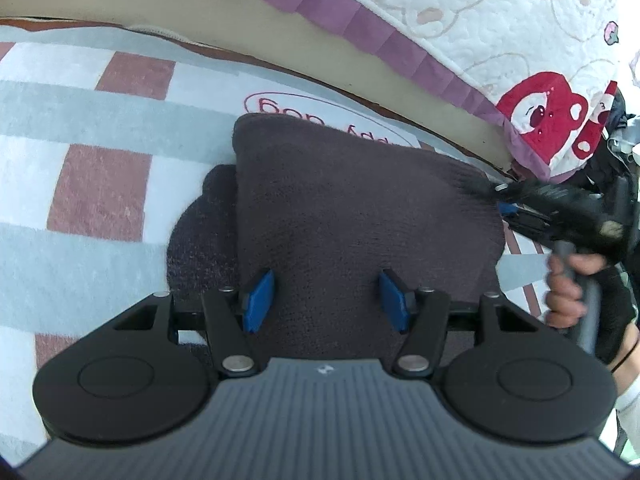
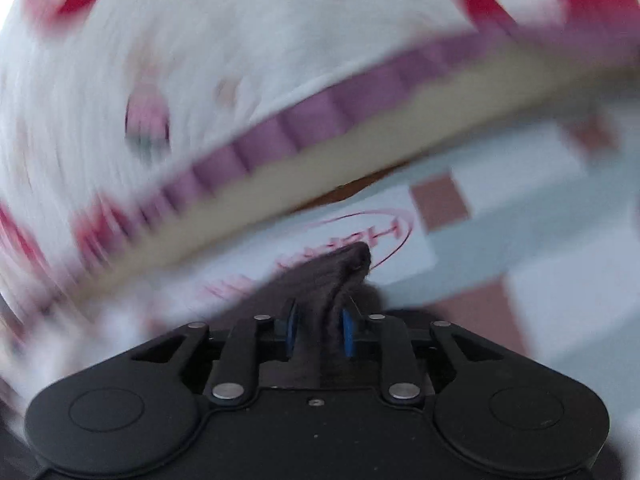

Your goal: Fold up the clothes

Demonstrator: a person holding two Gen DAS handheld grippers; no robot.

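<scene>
A dark brown knit garment point(image 1: 360, 216) lies folded on a checked mat point(image 1: 100, 184), with a second layer sticking out at its left. Low over the garment's near edge my left gripper point(image 1: 326, 300) stands open, its blue pads point(image 1: 260, 300) wide apart and nothing pinched between them. At the garment's right corner my right gripper point(image 1: 505, 202) shows blurred. In the right wrist view my right gripper point(image 2: 319, 334) has a raised fold of the garment point(image 2: 340, 280) filling the narrow gap between its blue pads.
A white quilt point(image 1: 480, 20) with red bear prints and a purple frill lies behind the garment on a beige mattress edge point(image 1: 240, 12). A gloved hand point(image 1: 572, 284) grips the right tool's grey handle. The right wrist view is smeared by motion.
</scene>
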